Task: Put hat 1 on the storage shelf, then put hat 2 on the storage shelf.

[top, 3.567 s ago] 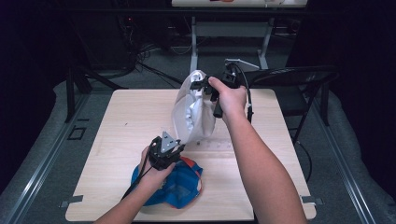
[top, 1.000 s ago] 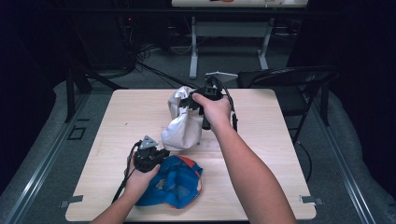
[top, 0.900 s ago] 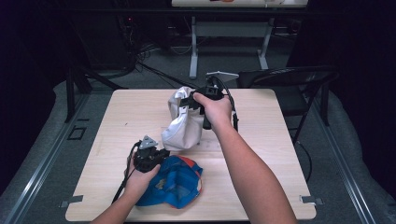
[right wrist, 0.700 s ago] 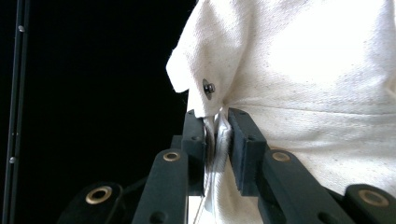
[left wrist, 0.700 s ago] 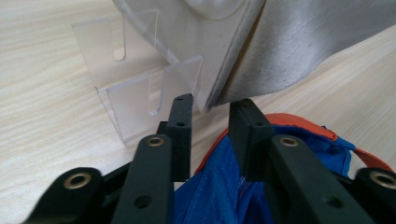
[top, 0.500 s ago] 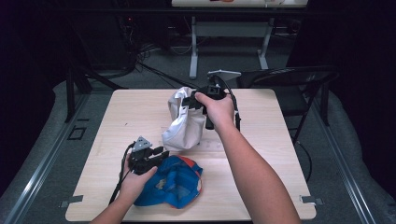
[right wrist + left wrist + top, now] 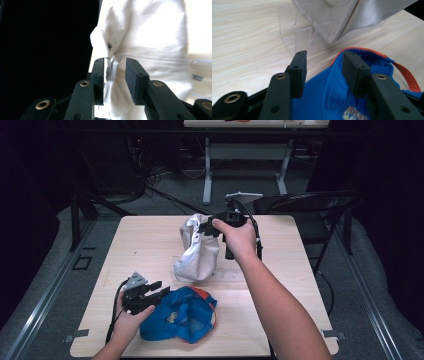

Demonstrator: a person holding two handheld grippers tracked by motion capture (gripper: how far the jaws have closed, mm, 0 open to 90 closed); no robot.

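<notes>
A white and silver bag [image 7: 197, 251] stands slumped on the middle of the wooden table [image 7: 145, 237]. My right gripper [image 7: 206, 227] is at the bag's top edge. In the right gripper view the right gripper [image 7: 114, 63] is open, with a thin silver fold of the bag [image 7: 150, 37] lying between the jaws against the left one. A blue cap with an orange brim edge [image 7: 182, 315] lies at the table's front. My left gripper [image 7: 161, 289] hovers at the cap's left edge. It is open [image 7: 324, 56] above the cap [image 7: 329, 100], with nothing between its jaws.
A clear plastic sheet [image 7: 297, 35] lies flat under the bag [image 7: 362, 15]. A dark folding chair [image 7: 310, 205] stands off the table's far right corner. A table leg frame and cables lie on the floor behind.
Since 3.6 s ago the bag has been lowered from the air onto the table. Over the last second my left gripper slid left off the cap, and the right gripper barely moved.
</notes>
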